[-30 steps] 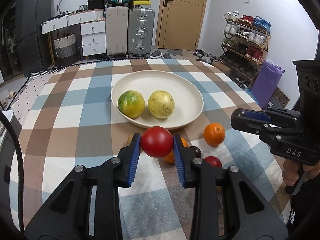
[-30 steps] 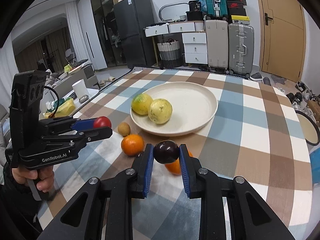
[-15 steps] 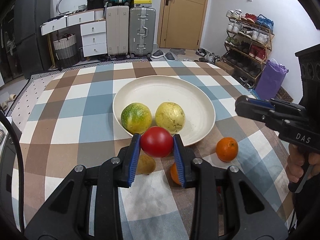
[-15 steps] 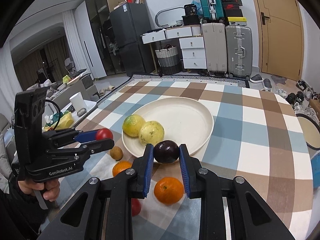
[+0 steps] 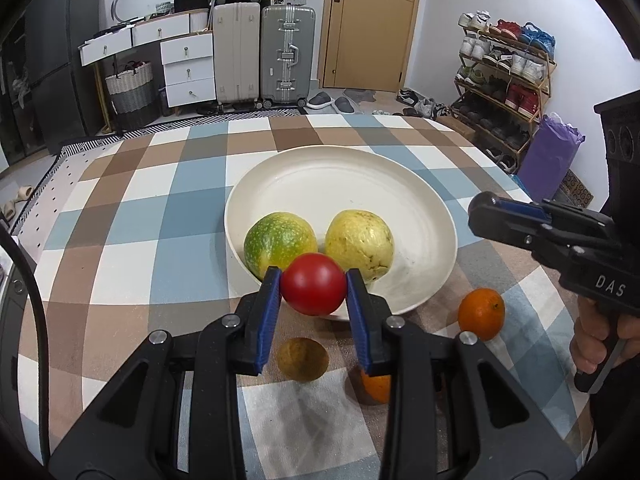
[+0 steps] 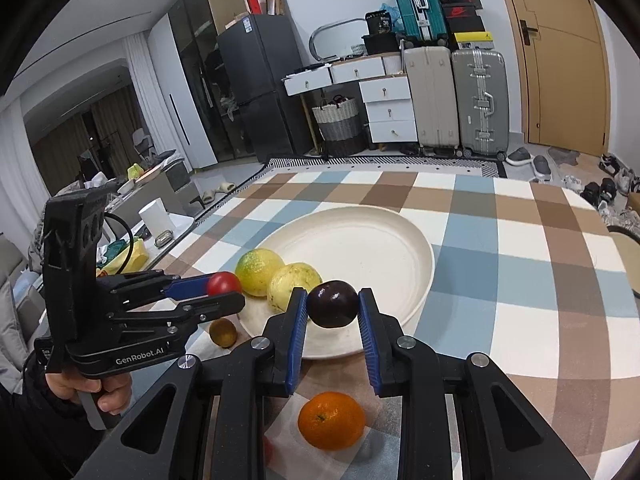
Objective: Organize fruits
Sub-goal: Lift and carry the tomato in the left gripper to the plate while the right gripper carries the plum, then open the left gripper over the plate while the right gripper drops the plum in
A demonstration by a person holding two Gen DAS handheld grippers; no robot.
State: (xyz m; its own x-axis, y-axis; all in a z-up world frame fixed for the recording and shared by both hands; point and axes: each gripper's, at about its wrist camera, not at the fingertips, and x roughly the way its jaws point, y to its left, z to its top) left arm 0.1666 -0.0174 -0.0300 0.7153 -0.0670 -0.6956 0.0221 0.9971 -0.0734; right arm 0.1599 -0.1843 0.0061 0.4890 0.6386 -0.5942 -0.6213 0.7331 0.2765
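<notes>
Your left claw grips a round red tomato just over the near rim of the wide cream ceramic plate; your right claw clamps a dark purple plum over that rim too. Carry each past the green-yellow melon and the yellow one to bare plate, lower until touching, then release gently so nothing rolls.
</notes>
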